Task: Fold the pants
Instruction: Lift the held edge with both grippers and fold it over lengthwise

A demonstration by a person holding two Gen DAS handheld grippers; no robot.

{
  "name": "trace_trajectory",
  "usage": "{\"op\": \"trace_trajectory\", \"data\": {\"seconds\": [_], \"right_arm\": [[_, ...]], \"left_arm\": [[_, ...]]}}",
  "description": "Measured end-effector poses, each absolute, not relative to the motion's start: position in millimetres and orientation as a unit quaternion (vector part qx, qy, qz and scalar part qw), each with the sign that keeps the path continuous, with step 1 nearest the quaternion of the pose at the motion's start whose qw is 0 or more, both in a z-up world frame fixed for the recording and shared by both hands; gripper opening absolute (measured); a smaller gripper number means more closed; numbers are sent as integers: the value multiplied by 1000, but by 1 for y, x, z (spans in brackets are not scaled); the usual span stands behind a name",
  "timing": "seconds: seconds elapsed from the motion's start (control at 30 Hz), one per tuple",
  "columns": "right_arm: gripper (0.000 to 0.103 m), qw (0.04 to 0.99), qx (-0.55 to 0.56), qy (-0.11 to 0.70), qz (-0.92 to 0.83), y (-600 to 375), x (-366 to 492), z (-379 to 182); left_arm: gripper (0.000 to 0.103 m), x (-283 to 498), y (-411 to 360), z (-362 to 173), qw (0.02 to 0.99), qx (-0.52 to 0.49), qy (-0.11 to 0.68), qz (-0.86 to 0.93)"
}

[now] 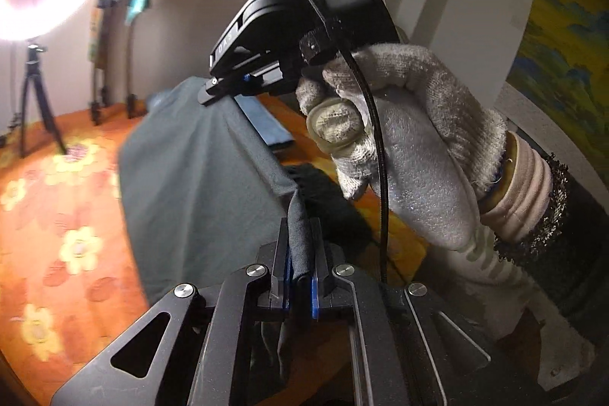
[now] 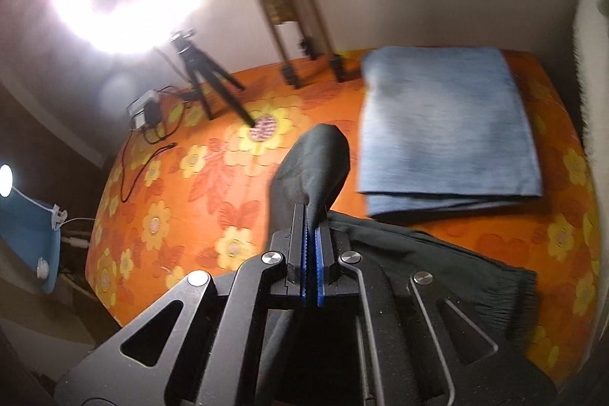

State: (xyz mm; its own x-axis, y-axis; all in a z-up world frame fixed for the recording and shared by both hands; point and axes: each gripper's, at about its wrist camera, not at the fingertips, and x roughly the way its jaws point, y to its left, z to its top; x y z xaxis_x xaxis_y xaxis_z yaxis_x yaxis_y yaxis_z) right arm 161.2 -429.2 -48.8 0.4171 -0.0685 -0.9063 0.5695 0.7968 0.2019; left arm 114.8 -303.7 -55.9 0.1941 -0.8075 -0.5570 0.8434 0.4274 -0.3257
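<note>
Mid-fold: left gripper (image 1: 300,246) and right gripper (image 2: 311,223) each clamp the dark grey fabric pants (image 1: 198,177), lifted at frame centre, fold unfinished.

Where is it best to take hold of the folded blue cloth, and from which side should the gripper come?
Probably the near edge of the folded blue cloth: its layers stack there, open toward the camera, and orange table cover lies bare before it. Come low from the front. Both grippers, left and right, are shut on the dark pants.
</note>
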Motion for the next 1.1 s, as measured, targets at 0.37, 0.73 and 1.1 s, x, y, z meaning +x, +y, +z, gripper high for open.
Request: {"op": "trace_trajectory", "data": {"seconds": [0.37, 0.73, 1.1], "right_arm": [[4, 789, 275, 499, -230, -492, 94, -69], [3, 777, 290, 504, -242, -527, 52, -95], [3, 770, 296, 503, -260, -546, 27, -104]], "left_arm": [[5, 96, -373, -89, 744, 37, 359, -562], [5, 88, -405, -102, 728, 58, 368, -575], [5, 87, -428, -100, 720, 65, 373, -581]]}}
